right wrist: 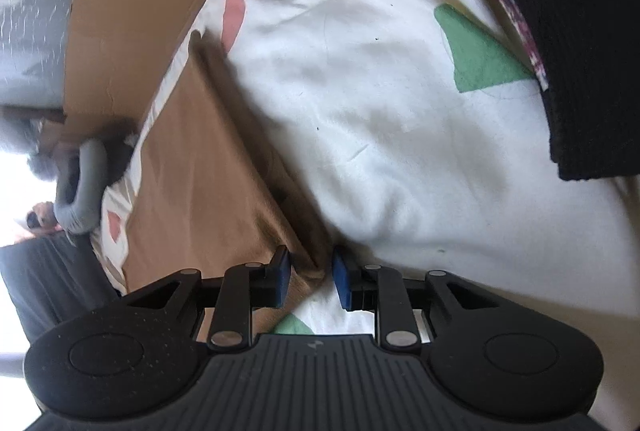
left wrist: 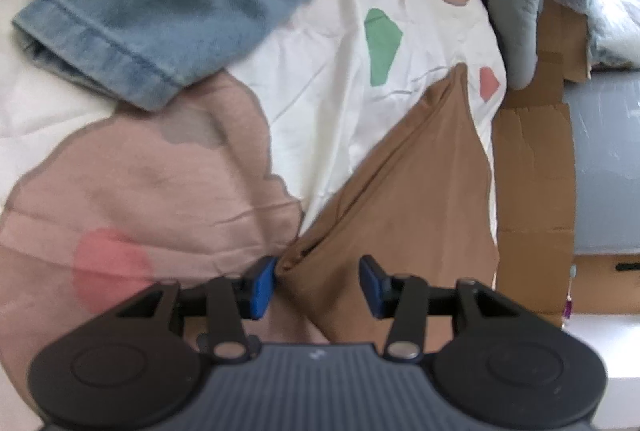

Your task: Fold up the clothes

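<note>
Fingers of my left gripper point(left wrist: 318, 287) and right gripper point(right wrist: 310, 281), both part-open and clamping nothing, each straddle a near corner of the brown garment point(left wrist: 416, 183), its long axis running from them toward twelve o'clock across the bedspread point(left wrist: 332, 79).

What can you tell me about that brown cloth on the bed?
The brown cloth is a plain, smooth, thin-looking fabric, folded into a flat strip with a thicker folded edge. It lies on the white patterned bedsheet, near the bed's edge by cardboard. One end sits between the open pads of the left gripper; a corner sits between the right gripper, whose pads are also apart.
</note>
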The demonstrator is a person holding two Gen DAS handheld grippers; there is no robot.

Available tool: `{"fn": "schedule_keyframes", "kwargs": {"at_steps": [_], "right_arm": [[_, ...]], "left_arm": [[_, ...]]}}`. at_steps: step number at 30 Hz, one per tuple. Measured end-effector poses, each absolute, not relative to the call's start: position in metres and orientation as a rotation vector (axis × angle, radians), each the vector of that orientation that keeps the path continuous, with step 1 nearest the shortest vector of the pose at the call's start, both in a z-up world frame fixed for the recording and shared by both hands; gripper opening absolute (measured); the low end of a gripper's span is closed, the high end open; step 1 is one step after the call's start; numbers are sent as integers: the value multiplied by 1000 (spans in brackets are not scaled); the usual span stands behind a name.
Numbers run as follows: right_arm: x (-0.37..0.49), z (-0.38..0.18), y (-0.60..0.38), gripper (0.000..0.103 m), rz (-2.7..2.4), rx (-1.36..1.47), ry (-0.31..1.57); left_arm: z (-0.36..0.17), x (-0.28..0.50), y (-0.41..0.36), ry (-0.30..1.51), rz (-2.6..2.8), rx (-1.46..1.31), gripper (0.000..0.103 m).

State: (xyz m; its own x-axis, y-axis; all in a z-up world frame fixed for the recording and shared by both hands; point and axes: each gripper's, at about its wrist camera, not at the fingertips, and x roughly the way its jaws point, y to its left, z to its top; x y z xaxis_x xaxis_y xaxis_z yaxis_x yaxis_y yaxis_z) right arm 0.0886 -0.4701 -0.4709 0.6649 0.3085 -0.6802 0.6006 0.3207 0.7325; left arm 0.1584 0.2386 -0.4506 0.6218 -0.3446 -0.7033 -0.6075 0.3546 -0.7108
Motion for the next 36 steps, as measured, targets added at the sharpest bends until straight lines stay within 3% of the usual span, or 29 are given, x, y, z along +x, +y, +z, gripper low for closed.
{"fn": "schedule_keyframes", "kwargs": {"at_steps": [24,26,27,30,36], "right_arm": [[100,-460,-467,28,-186,1233,875],[98,-461,-469,28,-198,1230,876],[98,-462,-470,27,-202,1234,877],[104,-466,-470,8,-215,1220,904],[110,-447,-472,4,-263,1155,930]], "left_arm": [[-438,175,228,1000,135,-1113,40],[-439,175,228,1008,138,-1106,33],[-441,176,229,1013,143,-1106,25],[-443,177,230,1033,159,-1103,8],[-425,180,231,1043,171,-1071,4]]}}
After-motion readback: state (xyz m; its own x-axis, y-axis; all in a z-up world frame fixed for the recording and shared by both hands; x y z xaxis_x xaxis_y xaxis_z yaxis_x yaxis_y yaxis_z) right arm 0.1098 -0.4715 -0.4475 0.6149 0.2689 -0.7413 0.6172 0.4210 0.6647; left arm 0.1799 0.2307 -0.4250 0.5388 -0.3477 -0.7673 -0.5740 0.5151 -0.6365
